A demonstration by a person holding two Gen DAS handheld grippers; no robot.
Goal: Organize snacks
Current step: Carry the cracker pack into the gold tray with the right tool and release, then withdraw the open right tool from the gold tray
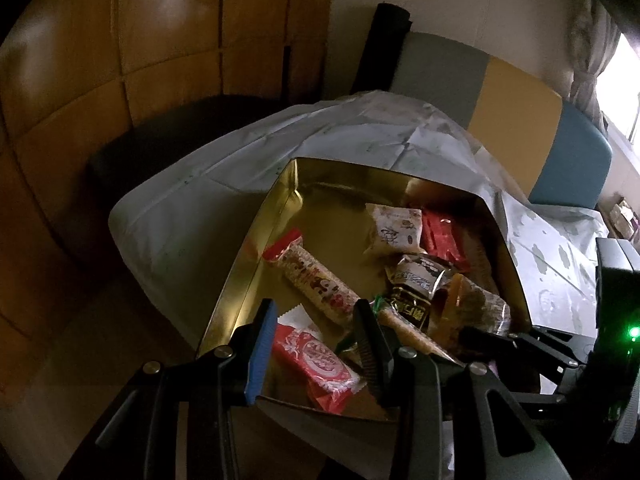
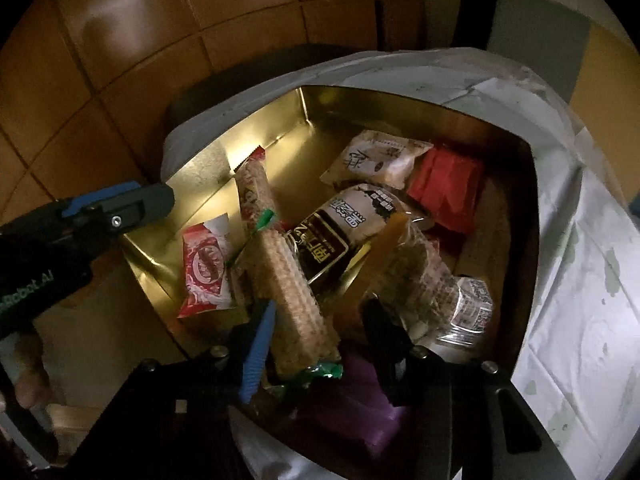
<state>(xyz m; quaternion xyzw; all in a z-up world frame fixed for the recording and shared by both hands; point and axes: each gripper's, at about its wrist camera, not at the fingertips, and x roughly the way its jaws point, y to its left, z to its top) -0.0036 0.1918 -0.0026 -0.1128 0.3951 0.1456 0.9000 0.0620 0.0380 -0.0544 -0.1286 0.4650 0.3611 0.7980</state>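
A gold tin [image 1: 256, 240] [image 2: 208, 168] on a white-clothed table holds several snacks. My left gripper [image 1: 316, 344] is open above the tin's near end, over a red-and-white packet [image 1: 316, 364] [image 2: 206, 268]; it touches nothing. A long red-ended wafer [image 1: 316, 280] [image 2: 254, 188] lies past it. My right gripper [image 2: 316, 332] is open around a green-ended wafer pack [image 2: 292, 296] [image 1: 408, 330] leaning in the tin; the jaws do not press it. A brown packet [image 2: 326, 244], a white packet [image 2: 380, 158], a red packet [image 2: 446, 188] and a clear-wrapped bar [image 2: 424, 276] lie beyond.
A white patterned tablecloth [image 1: 192, 200] [image 2: 580, 320] covers the table. A purple packet [image 2: 360, 400] lies under my right gripper. A dark seat [image 1: 160, 140] and wooden panels [image 1: 120, 40] are on the left. A grey, yellow and blue chair back [image 1: 512, 120] stands behind the table.
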